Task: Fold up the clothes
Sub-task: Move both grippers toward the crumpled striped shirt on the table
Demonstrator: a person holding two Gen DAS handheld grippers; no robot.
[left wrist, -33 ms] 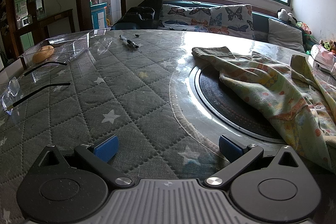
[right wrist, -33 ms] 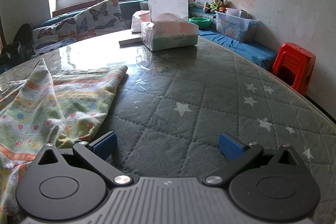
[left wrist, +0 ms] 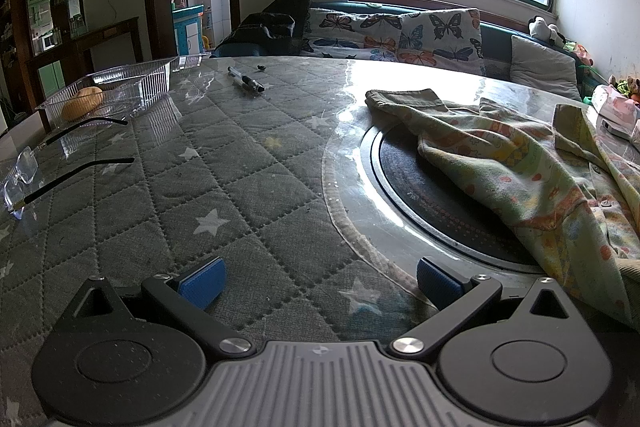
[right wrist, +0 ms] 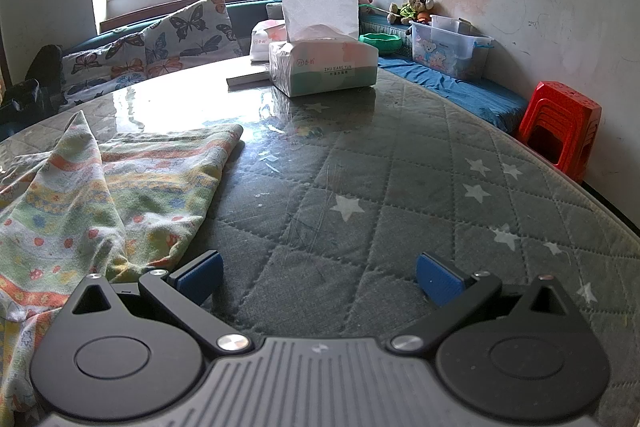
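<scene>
A crumpled pale-green garment (left wrist: 520, 163) with orange and red prints lies on the round table (left wrist: 200, 195), partly draped over a dark round inset (left wrist: 416, 195). In the left wrist view it is ahead and to the right of my left gripper (left wrist: 320, 281), which stands open over the quilted star-pattern cover with nothing between its blue pads. In the right wrist view the garment (right wrist: 100, 195) spreads to the left, its edge close to the left finger of my right gripper (right wrist: 319, 275). That gripper is open too, holding nothing.
Spectacles (left wrist: 24, 171), a clear plastic tray (left wrist: 120, 87) holding a yellowish item, and a pen (left wrist: 246, 83) lie on the table's left. A tissue pack (right wrist: 324, 67) stands at the far side. A red stool (right wrist: 560, 131) and a cushioned bench (left wrist: 400, 31) border the table.
</scene>
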